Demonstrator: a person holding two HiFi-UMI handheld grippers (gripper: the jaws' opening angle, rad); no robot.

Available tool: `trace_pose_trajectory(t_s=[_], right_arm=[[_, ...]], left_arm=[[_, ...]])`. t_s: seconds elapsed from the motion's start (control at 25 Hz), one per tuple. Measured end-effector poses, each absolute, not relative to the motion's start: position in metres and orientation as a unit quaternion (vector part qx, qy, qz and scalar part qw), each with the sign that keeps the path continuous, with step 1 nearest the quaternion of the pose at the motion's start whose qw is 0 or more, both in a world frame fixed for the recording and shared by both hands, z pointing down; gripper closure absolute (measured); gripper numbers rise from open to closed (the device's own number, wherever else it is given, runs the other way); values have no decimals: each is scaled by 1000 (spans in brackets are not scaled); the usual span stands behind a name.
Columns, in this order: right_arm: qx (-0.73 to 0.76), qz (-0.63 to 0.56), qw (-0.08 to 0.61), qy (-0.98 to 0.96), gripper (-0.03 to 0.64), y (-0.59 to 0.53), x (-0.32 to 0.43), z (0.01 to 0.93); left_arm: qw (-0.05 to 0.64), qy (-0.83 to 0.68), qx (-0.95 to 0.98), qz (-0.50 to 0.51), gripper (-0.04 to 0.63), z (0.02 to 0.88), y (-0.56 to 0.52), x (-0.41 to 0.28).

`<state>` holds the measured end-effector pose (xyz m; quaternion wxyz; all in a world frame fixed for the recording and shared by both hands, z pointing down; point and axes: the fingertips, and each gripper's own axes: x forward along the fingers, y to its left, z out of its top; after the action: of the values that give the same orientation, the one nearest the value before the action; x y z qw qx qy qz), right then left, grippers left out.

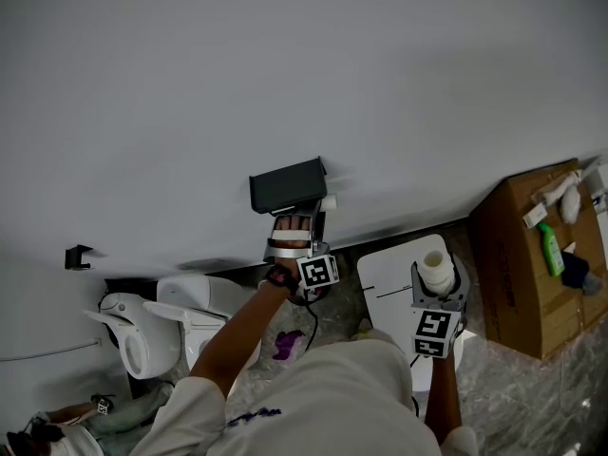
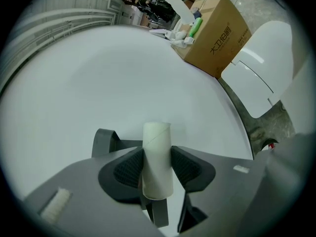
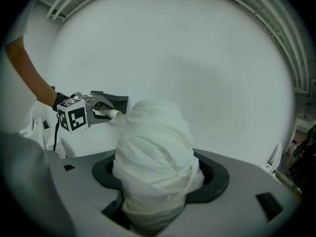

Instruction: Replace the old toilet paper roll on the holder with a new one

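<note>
Against the white wall (image 1: 285, 74), a dark holder (image 1: 288, 186) is mounted, and the left gripper (image 2: 158, 169) is raised to its right-hand end. Its jaws are closed on the empty cardboard tube (image 2: 157, 142): both ribbed pads (image 2: 129, 168) press the tube's sides. The tube stands upright between them, its top end rising well past the jaw tips and its lower end sitting down in the gap. In the head view the tube's pale end shows just beside the holder's lower right corner; whether it touches the holder I cannot tell. In the right gripper view the tube juts out past the holder's right edge, with the marker cube (image 3: 73, 115) of the left gripper just to its left.

Well apart, lower and to the right, the right gripper (image 3: 158, 181) clamps the new toilet paper roll (image 3: 155, 152). The roll is full and loosely wound, with wrinkled layers. It fills the whole space between the widely spread jaws and bulges up above them. In the head view this gripper hangs over a white rounded panel (image 1: 394, 274) on the marbled floor (image 1: 513, 397).

A white toilet (image 1: 142, 335) stands at the left along the foot of the wall. At the right stands a cardboard box (image 1: 518, 283) with a green bottle (image 1: 552, 249) lying on top.
</note>
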<state>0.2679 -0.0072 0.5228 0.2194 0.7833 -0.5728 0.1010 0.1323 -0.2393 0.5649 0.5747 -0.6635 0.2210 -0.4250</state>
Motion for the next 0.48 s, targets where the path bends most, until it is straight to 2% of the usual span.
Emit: trace_pose_trajectory(t_s=[0.48], right_arm=[[790,106,222,-561,295,7,274,524]], left_arm=[[577,199,-685,-396,411,560,-214,166]])
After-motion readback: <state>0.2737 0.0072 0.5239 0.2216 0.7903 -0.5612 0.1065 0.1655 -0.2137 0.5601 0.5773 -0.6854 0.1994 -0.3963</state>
